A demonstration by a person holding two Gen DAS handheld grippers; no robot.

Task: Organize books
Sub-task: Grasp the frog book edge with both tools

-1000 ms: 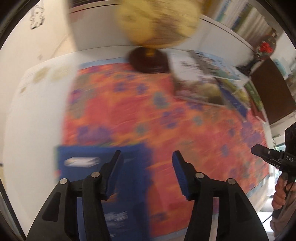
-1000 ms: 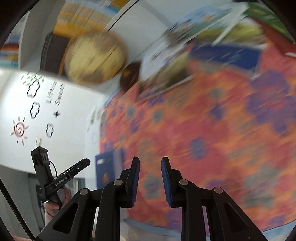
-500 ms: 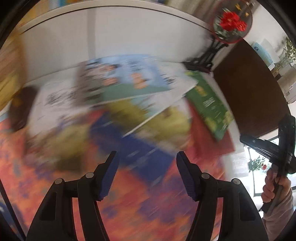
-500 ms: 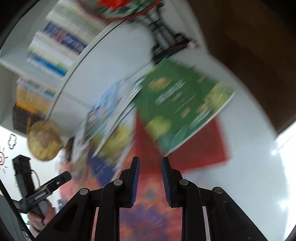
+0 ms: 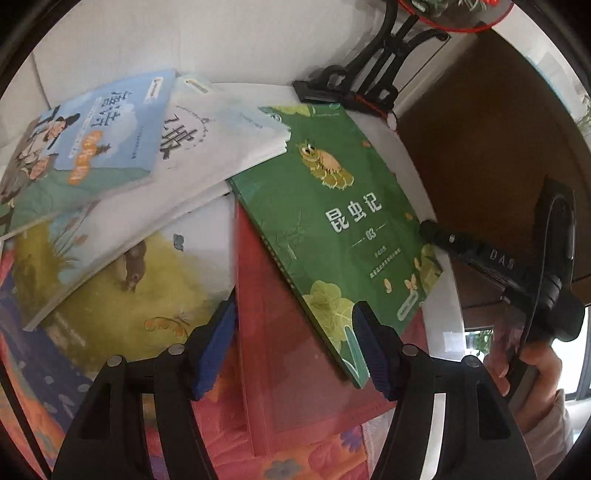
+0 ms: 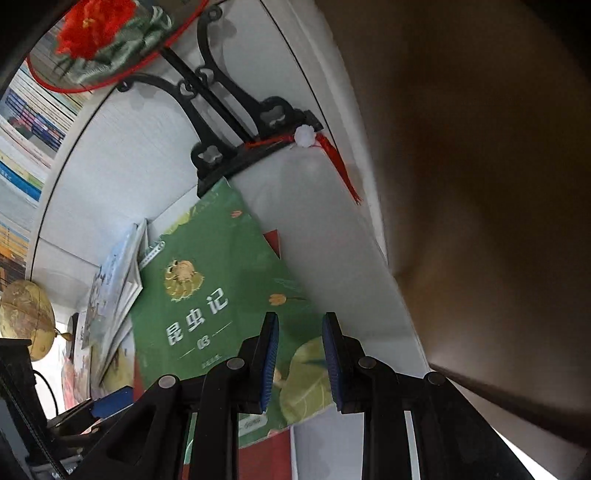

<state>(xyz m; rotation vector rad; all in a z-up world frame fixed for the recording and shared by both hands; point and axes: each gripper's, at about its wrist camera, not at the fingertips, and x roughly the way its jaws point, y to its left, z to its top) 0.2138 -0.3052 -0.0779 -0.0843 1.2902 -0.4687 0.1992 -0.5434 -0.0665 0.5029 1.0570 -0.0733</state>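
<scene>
1. A white table carries a loose pile of books, partly on an orange-and-purple flowered cloth at the lower left of the left wrist view; a dark brown panel fills the right side of the right wrist view.
2. At the top of both views stands a black ornamental stand holding a round piece with a red flower; a red tassel hangs from its base. The stand's foot touches the far corner of the green book.
3. At the left edge of the right wrist view are a yellowish globe and, above it, a shelf of upright books.
4. Five books show in the pile: a green book, a red book under it, a white book, a light blue book with a cartoon figure, and a yellow illustrated book lowest on the left.
5. The green book lies flat and slanted, cover up, with a yellow insect drawing, white Chinese title and "03"; the white book's corner overlaps its upper left edge.
6. The left claw is wide open, empty, hovering over the red book and the green book's near corner.
7. The right claw is partly open, holding nothing, above the green book's lower right part.
</scene>
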